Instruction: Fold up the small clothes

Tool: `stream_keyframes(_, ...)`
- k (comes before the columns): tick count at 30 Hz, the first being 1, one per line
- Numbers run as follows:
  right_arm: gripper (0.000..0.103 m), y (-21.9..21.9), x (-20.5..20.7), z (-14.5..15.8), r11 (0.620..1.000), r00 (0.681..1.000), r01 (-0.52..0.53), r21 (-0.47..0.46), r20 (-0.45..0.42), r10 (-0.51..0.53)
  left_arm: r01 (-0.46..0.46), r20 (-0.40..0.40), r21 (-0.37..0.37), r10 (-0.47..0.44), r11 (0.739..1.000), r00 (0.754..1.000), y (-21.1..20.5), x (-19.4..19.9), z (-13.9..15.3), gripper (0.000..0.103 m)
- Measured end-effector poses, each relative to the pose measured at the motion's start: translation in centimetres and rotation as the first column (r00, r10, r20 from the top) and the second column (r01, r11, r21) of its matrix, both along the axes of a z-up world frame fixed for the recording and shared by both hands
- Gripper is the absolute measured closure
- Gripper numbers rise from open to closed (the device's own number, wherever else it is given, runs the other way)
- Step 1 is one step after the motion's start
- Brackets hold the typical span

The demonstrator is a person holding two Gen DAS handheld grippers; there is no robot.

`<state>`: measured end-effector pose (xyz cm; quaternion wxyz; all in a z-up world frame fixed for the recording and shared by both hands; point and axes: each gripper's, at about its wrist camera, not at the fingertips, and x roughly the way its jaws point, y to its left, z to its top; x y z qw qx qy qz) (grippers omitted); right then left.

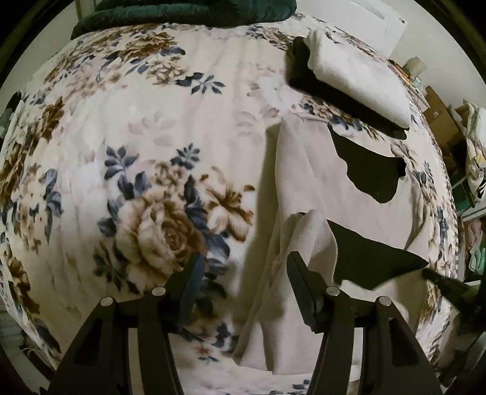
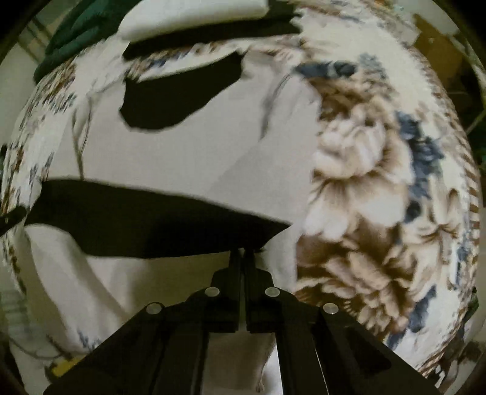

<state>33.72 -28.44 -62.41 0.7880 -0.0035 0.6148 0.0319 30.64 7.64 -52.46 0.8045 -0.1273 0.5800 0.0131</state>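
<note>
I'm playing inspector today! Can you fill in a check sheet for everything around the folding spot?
Surface: floral blanket on a bed.
Job's things: white garment with black patches, spread out, partly lifted; folded stack behind it.
Clutter: dark green bedding at the far edge.
Grippers: left gripper open beside the garment's edge; right gripper shut on the garment's black corner.
Cables: nothing seen.
Surroundings: cardboard boxes beside the bed.

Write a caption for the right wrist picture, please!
Right gripper shut on the white-and-black garment, lifting its corner over the floral blanket.
</note>
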Motion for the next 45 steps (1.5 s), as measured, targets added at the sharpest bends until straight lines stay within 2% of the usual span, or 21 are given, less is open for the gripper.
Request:
stream_keyframes(4,0.102,-2.7,0.6,1.9,0.99,0.989,0.14,0.018,0.053,-0.141,-0.008,-0.008,-0.012,0.008,1.0,1.0,0.3,0.2,-0.3,0.049)
stream_keyframes(12,0.098,-4.2,1.7,1.4,0.969,0.983,0.185,0.164,-0.042,-0.18,0.061,-0.035,-0.034,-0.063,0.998,0.997,-1.4,2.1,-2.2,0.049)
stream_keyframes(13,0.086,-4.5,1.7,1.3,0.963,0.978,0.206,0.173,-0.059,-0.199,0.08,-0.04,-0.037,-0.081,0.996,0.996,-2.0,2.5,-2.7,0.049)
stream_keyframes(14,0.065,-5.1,1.7,1.3,0.953,0.973,0.23,0.197,-0.075,-0.219,0.09,-0.038,-0.035,-0.091,0.995,0.995,-2.3,2.7,-2.9,0.049)
stream_keyframes(16,0.047,-6.2,1.4,1.3,0.929,0.962,0.272,0.252,-0.087,-0.258,0.124,-0.021,-0.034,-0.125,0.992,0.992,-3.1,3.1,-3.3,0.053)
stream_keyframes(17,0.046,-6.5,1.4,1.2,0.922,0.959,0.282,0.267,-0.095,-0.266,0.137,0.0,-0.037,-0.137,0.99,0.991,-3.4,3.2,-3.3,0.061)
stream_keyframes(18,0.046,-6.8,1.4,1.0,0.916,0.956,0.292,0.276,-0.111,-0.271,0.149,0.015,-0.041,-0.148,0.988,0.989,-3.6,3.3,-3.3,0.088)
stream_keyframes(19,0.046,-7.1,1.5,0.3,0.906,0.952,0.302,0.295,-0.139,-0.272,0.155,0.005,-0.042,-0.155,0.987,0.988,-3.8,3.6,-3.4,0.094)
stream_keyframes(22,0.046,-7.2,1.6,-2.0,0.876,0.936,0.324,0.356,-0.255,-0.243,0.119,0.022,-0.068,-0.118,0.991,0.993,-3.1,3.6,-3.2,0.095)
stream_keyframes(24,0.046,-7.1,1.4,-2.7,0.855,0.931,0.333,0.398,-0.281,-0.232,0.093,0.02,-0.084,-0.092,0.992,0.996,-2.3,3.7,-3.1,0.096)
stream_keyframes(25,0.054,-7.0,1.3,-2.7,0.85,0.935,0.329,0.412,-0.271,-0.23,0.076,0.018,-0.092,-0.075,0.993,0.997,-1.7,3.7,-3.1,0.096)
stream_keyframes(26,0.084,-6.8,1.2,-2.4,0.856,0.939,0.324,0.404,-0.243,-0.241,0.06,0.015,-0.107,-0.058,0.992,0.998,-1.2,3.7,-3.0,0.096)
stream_keyframes(27,0.094,-6.6,1.1,-2.0,0.864,0.943,0.322,0.387,-0.213,-0.256,0.047,0.013,-0.124,-0.045,0.991,0.999,-0.7,3.7,-3.0,0.096)
stream_keyframes(31,0.094,-6.0,1.3,-1.0,0.866,0.944,0.328,0.378,-0.153,-0.291,0.0,-0.011,-0.142,-0.002,0.99,1.0,0.7,4.2,-3.7,0.096)
stream_keyframes(34,0.094,-5.4,2.1,-1.7,0.892,0.942,0.331,0.308,-0.157,-0.296,-0.051,-0.047,-0.184,0.043,0.982,0.998,1.7,4.8,-4.7,0.096)
stream_keyframes(36,0.092,-4.9,2.6,-2.1,0.91,0.944,0.317,0.268,-0.185,-0.275,-0.064,-0.067,-0.241,0.05,0.968,0.997,2.2,5.1,-4.5,0.095)
stream_keyframes(38,0.082,-5.0,2.9,-2.0,0.912,0.94,0.318,0.261,-0.213,-0.266,-0.062,-0.062,-0.261,0.047,0.963,0.997,2.4,5.2,-3.3,0.09)
stream_keyframes(40,0.069,-5.3,3.4,-1.0,0.911,0.942,0.316,0.266,-0.199,-0.268,-0.041,-0.027,-0.267,0.035,0.963,0.999,2.4,5.7,-1.8,0.057)
stream_keyframes(41,0.055,-5.5,3.6,-0.5,0.912,0.945,0.311,0.268,-0.187,-0.268,-0.022,0.001,-0.255,0.023,0.967,1.0,2.3,6.3,-0.9,0.048)
stream_keyframes(42,0.051,-5.6,4.0,0.1,0.914,0.949,0.304,0.268,-0.172,-0.265,-0.004,0.029,-0.244,0.012,0.97,0.999,2.1,7.0,-0.3,0.04)
stream_keyframes(45,0.046,-5.2,6.7,1.6,0.934,0.964,0.26,0.247,-0.128,-0.234,0.071,0.08,-0.179,-0.057,0.981,0.995,0.9,10.3,0.5,0.04)
